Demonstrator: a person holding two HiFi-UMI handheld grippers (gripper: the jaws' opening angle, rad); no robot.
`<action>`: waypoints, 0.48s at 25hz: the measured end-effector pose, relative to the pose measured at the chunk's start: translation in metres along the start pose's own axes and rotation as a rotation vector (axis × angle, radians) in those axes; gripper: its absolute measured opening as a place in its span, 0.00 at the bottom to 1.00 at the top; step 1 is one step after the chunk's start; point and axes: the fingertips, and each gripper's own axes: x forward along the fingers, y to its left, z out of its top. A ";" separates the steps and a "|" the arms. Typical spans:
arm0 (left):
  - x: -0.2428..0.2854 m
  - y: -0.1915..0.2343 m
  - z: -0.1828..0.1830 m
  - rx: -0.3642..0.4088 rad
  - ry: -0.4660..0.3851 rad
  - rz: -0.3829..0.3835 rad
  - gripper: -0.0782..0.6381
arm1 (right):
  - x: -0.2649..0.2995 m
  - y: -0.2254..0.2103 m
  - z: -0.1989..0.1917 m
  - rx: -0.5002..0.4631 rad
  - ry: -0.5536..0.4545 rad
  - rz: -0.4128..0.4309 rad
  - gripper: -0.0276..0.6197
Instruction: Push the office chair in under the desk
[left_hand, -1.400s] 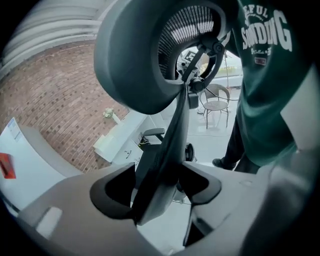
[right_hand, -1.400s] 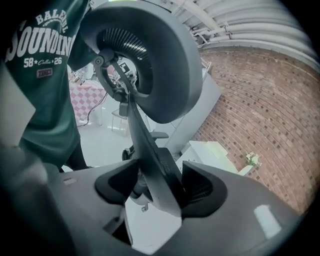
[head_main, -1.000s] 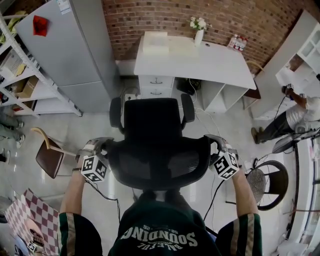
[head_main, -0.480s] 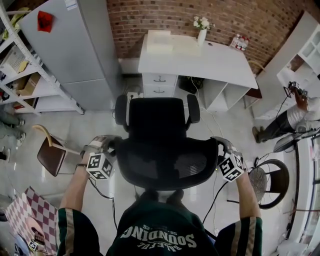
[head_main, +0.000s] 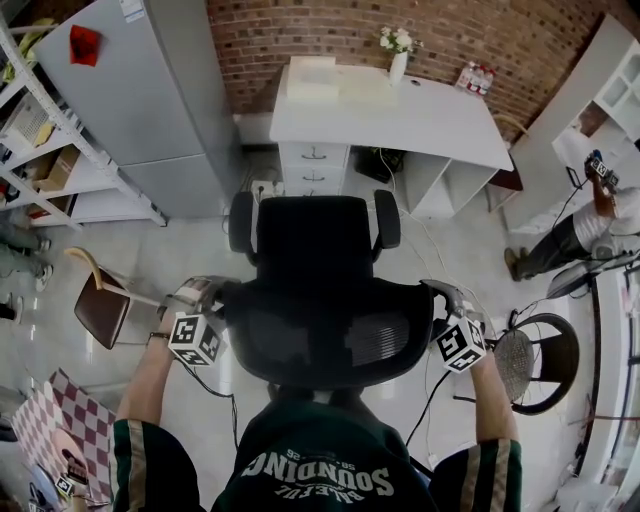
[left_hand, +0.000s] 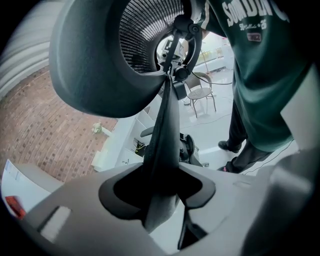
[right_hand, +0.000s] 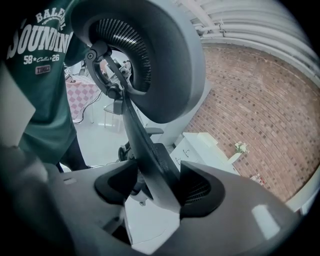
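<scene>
A black mesh office chair (head_main: 315, 250) faces the white desk (head_main: 400, 125), with floor between them. My left gripper (head_main: 212, 292) is at the backrest's left edge and my right gripper (head_main: 443, 293) at its right edge. In the left gripper view the backrest's frame edge (left_hand: 167, 125) runs between the jaws of the left gripper (left_hand: 162, 187); they have just been closing and the pads press on it. In the right gripper view the right gripper (right_hand: 155, 187) is likewise shut on the frame edge (right_hand: 140, 135).
A drawer unit (head_main: 312, 165) fills the desk's left side, and a flower vase (head_main: 397, 55) stands on top. A grey cabinet (head_main: 130, 100) and shelving (head_main: 40, 150) stand at the left, with a brown chair (head_main: 100, 310) nearby. A round wire chair (head_main: 535, 365) and a person (head_main: 580, 235) are at the right. Cables cross the floor.
Both grippers have moved a short way together with the chair's backrest. The person at the right has raised a hand.
</scene>
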 end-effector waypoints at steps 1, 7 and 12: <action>0.000 -0.001 0.002 0.000 0.003 0.001 0.36 | -0.001 -0.001 -0.002 0.000 0.003 0.002 0.45; 0.000 -0.008 0.010 0.020 0.021 -0.001 0.34 | -0.004 -0.001 -0.006 -0.008 0.015 0.035 0.45; -0.002 -0.013 0.017 0.100 0.039 -0.015 0.30 | -0.010 0.001 -0.008 -0.014 0.010 0.052 0.44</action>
